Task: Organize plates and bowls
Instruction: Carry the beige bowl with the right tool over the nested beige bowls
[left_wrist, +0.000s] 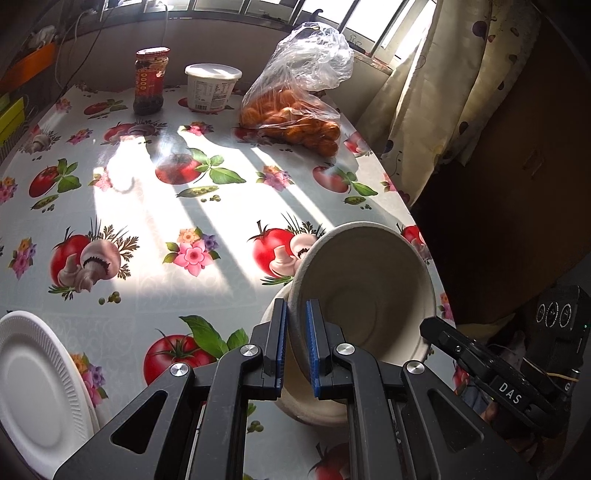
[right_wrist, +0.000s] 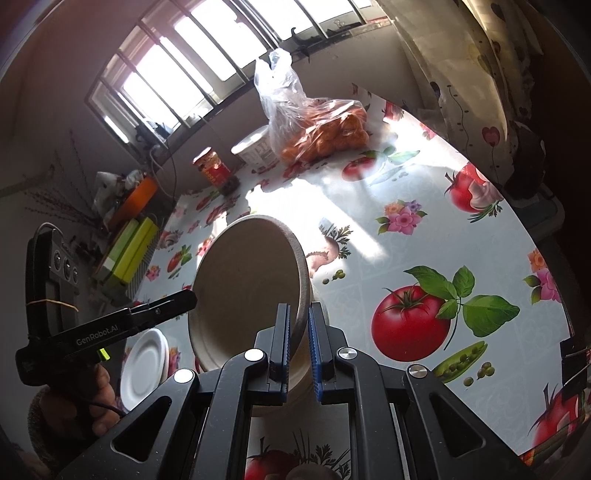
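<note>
Gripping the same tilted paper bowl (left_wrist: 364, 291) from opposite sides, the left claw (left_wrist: 296, 343) is clamped on its rim at 7 o'clock, and the right claw (right_wrist: 297, 345) is clamped on the rim at 5 o'clock in its own view; a second paper bowl (left_wrist: 295, 398) sits just beneath on the counter (left_wrist: 229, 206); white foam plates (left_wrist: 33, 387) lie at 9 o'clock, well apart.

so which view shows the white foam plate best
The left wrist view: the white foam plate lies large at its lower left, ribbed rim sharp, though the frame edge cuts it. The right wrist view shows it small and dim, partly hidden behind the left gripper.
</note>
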